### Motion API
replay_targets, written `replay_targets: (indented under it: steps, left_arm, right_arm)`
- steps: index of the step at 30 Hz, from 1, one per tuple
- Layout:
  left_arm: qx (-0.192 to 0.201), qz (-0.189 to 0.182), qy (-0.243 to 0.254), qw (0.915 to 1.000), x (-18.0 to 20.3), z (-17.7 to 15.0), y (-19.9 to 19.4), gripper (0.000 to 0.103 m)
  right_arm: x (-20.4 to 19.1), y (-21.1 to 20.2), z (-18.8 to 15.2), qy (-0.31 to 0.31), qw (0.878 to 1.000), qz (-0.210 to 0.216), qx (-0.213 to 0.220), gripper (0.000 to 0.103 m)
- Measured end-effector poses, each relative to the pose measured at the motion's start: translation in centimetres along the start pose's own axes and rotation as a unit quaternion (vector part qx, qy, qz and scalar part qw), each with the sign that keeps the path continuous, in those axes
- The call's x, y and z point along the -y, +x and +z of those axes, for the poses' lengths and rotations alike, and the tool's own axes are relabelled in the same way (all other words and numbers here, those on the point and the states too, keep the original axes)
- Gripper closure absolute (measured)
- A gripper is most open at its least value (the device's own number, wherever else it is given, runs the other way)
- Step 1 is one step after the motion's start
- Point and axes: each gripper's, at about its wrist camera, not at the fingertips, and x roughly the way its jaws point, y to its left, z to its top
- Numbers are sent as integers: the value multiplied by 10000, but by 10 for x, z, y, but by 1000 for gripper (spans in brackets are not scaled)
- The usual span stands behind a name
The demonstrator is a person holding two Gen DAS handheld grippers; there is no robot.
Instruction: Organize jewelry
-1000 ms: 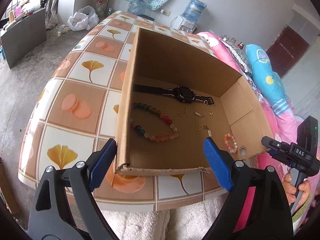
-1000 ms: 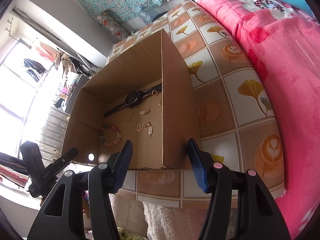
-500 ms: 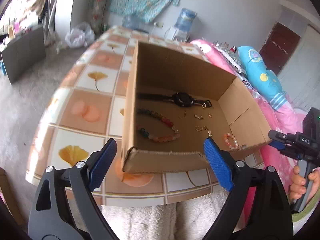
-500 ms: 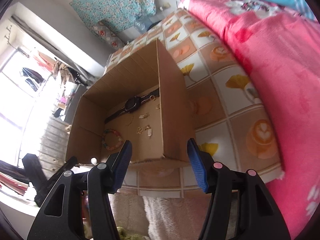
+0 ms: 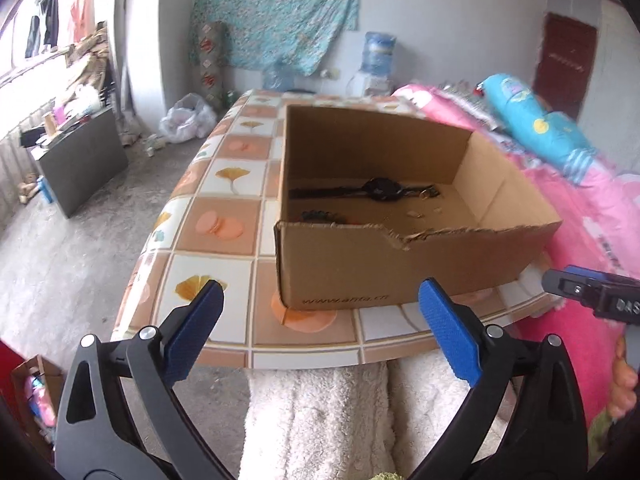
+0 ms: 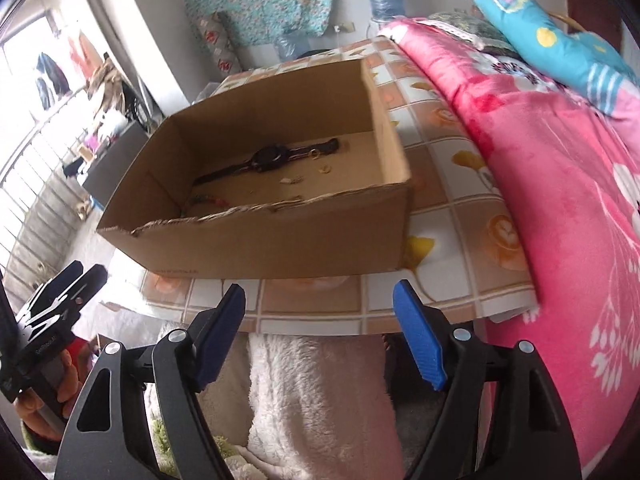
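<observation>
The jewelry lies loose on the floor of the open box (image 5: pixel 360 276), which sits on the tiled bench (image 5: pixel 224 220): a black watch (image 5: pixel 382 189) along the far wall, a bead bracelet (image 5: pixel 320 215) near left, small gold bits (image 5: pixel 416 213) between. Both claws, left (image 5: pixel 320 326) and right (image 6: pixel 320 330), hang off the near bench edge, jaws just widened, nothing between them. The watch looks light, its strap limp, best taken at the stiff case; the beads look slippery and likely to drape; the gold bits look flat and fiddly.
</observation>
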Motion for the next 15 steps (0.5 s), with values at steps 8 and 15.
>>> replay_targets:
  steps: [8, 15]
  left_arm:
    - [-486, 239, 229, 9983, 12, 4, 16, 9]
    - [-746, 297, 38, 9968, 14, 11, 19, 9]
  right_arm:
    - [-32, 2, 5, -412, 9984, -321, 211, 14]
    - [-38, 5, 10, -352, 9969, -673, 199, 10]
